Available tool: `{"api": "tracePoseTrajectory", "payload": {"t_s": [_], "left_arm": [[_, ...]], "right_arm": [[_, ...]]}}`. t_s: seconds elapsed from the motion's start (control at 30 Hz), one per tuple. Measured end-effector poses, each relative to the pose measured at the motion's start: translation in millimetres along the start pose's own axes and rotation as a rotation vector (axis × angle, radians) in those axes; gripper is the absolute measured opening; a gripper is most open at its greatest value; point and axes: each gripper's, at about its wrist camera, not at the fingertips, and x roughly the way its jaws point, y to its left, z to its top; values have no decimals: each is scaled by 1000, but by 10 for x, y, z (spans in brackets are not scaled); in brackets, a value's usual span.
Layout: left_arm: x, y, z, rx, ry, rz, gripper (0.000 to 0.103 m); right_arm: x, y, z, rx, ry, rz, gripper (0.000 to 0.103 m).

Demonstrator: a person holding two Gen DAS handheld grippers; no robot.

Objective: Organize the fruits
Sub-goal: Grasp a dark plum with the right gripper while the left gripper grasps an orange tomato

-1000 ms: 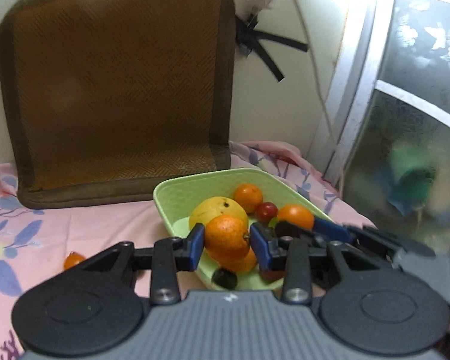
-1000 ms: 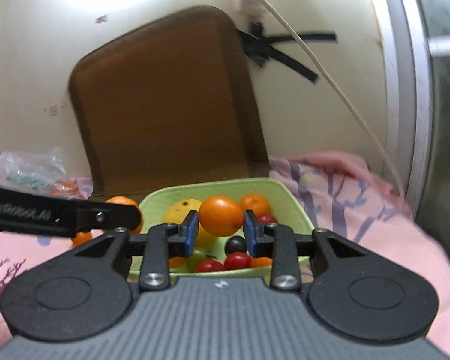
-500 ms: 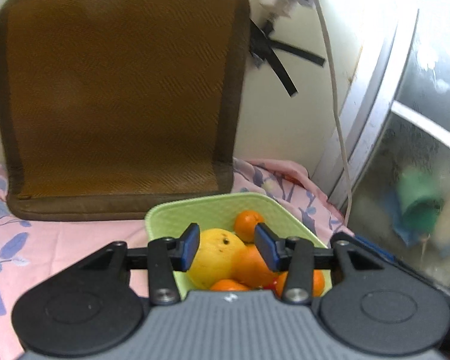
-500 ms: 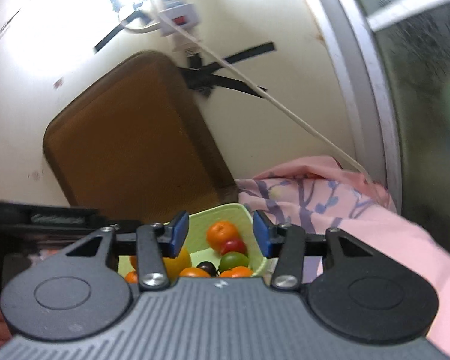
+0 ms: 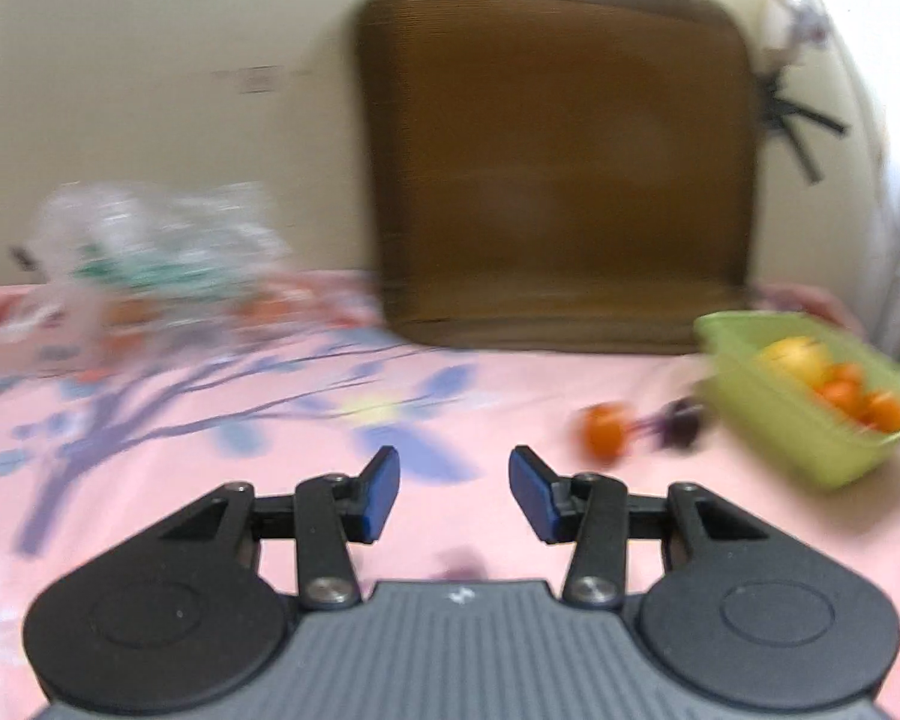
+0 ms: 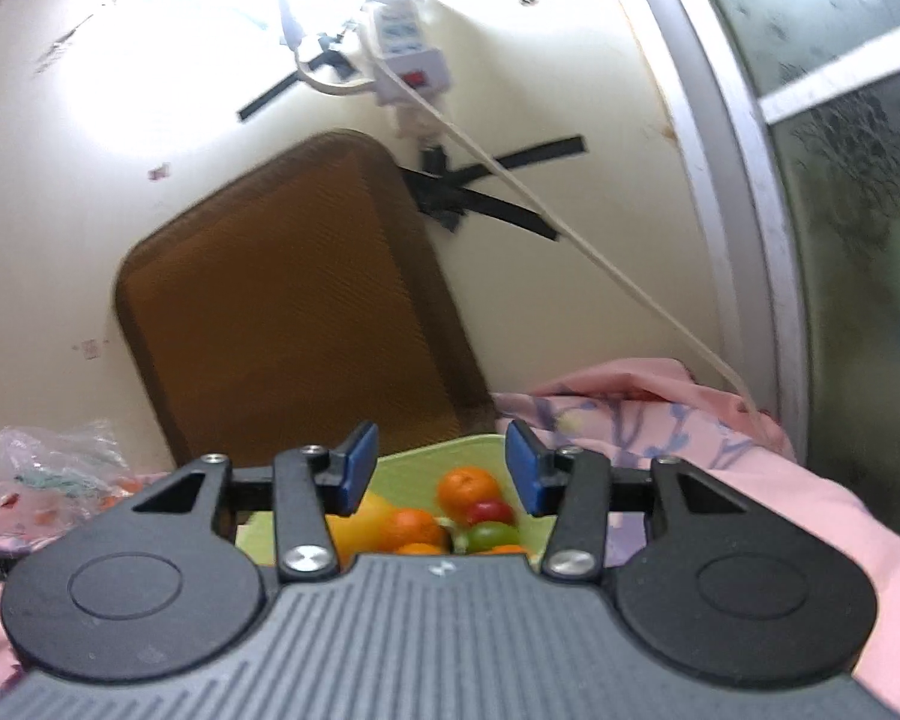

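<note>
A green basket (image 5: 768, 414) holds oranges, a yellow fruit and small tomatoes at the right of the left wrist view. A loose orange (image 5: 603, 432) and a dark plum (image 5: 681, 423) lie on the pink floral cloth just left of it. My left gripper (image 5: 453, 486) is open and empty, above the cloth, left of these. In the right wrist view my right gripper (image 6: 438, 468) is open and empty, just above the basket (image 6: 450, 450) with its oranges (image 6: 468, 486), a red tomato and a green fruit.
A brown cushion (image 5: 558, 162) leans on the wall behind the basket. A clear plastic bag (image 5: 156, 246) with more fruit lies at the far left of the cloth. A power strip and cable (image 6: 414, 60) hang on the wall; a window frame (image 6: 744, 192) stands to the right.
Both grippers let go of their oranges into the basket and opened. The left gripper swung away to the left over the cloth; the right one lifted and tilted upward above the basket.
</note>
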Motion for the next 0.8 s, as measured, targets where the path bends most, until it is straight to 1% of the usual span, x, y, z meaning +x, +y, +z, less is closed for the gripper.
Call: {"api": "tracePoseTrajectory", "payload": {"t_s": [0.03,0.1,0.17,0.2,0.23,0.27,0.3,0.37,0.4,0.5,0.57,0.67,0.77,0.8], "left_arm": [[3,91,-32,-5,-3,25,41],[28,255,-75,-40,-7,49,41],[62,346,-86,-78,5,39,42],[101,365,-81,-105,16,19,41],[125,404,-75,-128,19,8,41],[135,447,-76,-150,22,-1,41],[137,512,-87,-182,25,-14,41],[131,611,-131,-243,27,-38,39],[130,655,-147,-268,26,-49,39],[110,680,-156,-280,9,-86,39],[90,677,-162,-278,-4,-113,39],[80,692,-173,-292,-8,-137,39],[82,697,-171,-294,-8,-146,39],[76,694,-171,-294,-10,-147,39]], "right_arm": [[-18,75,9,4,3,27,49],[-44,300,16,-4,27,128,49],[-12,597,-22,-43,82,210,49],[39,774,-59,-69,123,249,49],[99,926,-106,-98,160,271,49],[186,1084,-168,-137,197,270,48],[285,1207,-230,-170,230,250,47],[540,1381,-342,-214,310,186,36],[667,1459,-382,-256,342,152,33],[917,1665,-457,-457,369,97,33],[1055,1721,-468,-539,424,94,33],[1221,1736,-468,-625,514,84,33],[1321,1752,-534,-663,590,82,33],[1346,1774,-565,-682,602,84,34]]}}
